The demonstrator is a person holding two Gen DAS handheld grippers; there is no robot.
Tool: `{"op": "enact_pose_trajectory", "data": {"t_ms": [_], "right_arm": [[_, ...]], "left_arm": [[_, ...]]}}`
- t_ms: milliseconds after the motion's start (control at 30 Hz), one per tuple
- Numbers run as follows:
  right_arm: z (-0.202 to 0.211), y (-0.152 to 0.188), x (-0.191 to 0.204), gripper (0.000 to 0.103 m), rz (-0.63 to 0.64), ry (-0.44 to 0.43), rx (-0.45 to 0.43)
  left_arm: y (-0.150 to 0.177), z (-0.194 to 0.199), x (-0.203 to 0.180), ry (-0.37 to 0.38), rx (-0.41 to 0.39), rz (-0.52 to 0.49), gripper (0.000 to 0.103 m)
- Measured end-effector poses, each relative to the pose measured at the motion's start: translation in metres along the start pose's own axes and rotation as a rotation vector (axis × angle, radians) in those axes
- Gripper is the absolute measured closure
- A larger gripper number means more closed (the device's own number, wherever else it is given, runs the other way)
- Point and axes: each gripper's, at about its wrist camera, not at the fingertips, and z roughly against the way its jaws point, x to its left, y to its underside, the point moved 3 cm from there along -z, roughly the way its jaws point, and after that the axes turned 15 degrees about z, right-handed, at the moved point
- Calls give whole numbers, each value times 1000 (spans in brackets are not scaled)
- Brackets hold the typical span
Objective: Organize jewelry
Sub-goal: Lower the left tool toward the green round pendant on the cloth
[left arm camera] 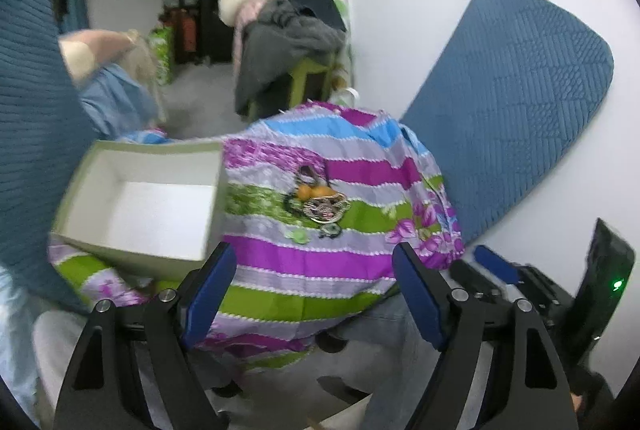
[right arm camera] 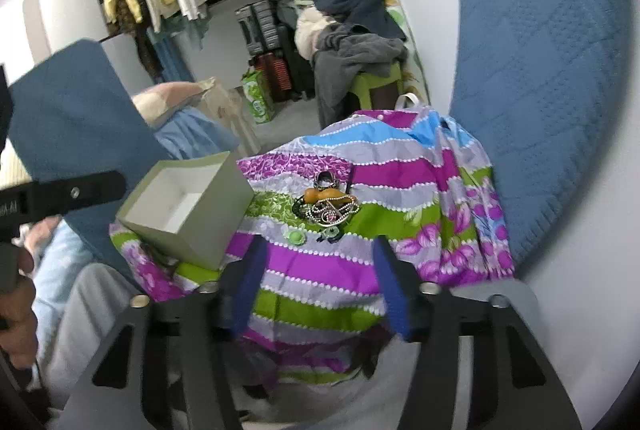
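A small heap of jewelry (left arm camera: 318, 203) with orange beads and a metal brooch lies on a striped purple, green and blue cloth (left arm camera: 312, 262); it also shows in the right wrist view (right arm camera: 328, 205). A green earring (right arm camera: 296, 237) lies just in front of the heap. An open, empty grey box (left arm camera: 140, 201) stands at the cloth's left; it also shows in the right wrist view (right arm camera: 188, 207). My left gripper (left arm camera: 312, 290) is open and empty, short of the heap. My right gripper (right arm camera: 320, 286) is open and empty, just before the earring.
A blue quilted cushion (left arm camera: 512, 101) leans on the white wall at right. Another blue cushion (right arm camera: 76, 117) is at left. A green stool piled with clothes (right arm camera: 360, 57) and suitcases (right arm camera: 264, 29) stand behind. The right gripper's body (left arm camera: 532, 286) shows at the left view's lower right.
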Motion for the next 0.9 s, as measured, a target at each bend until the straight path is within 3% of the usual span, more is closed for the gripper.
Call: {"op": "enact_pose_trajectory", "data": {"t_ms": [233, 333, 633, 900], "right_arm": [[-54, 4, -7, 70, 79, -29, -34], [-84, 7, -10, 73, 102, -44, 8], [-156, 15, -22, 74, 92, -144, 89], [-203, 22, -30, 74, 103, -193, 187]], "left_arm": [[-3, -73, 7, 23, 85, 14, 38], [-2, -103, 13, 19, 135, 24, 44], [6, -181, 38, 17, 236, 56, 46], [14, -223, 50, -13, 268, 46, 46]]}}
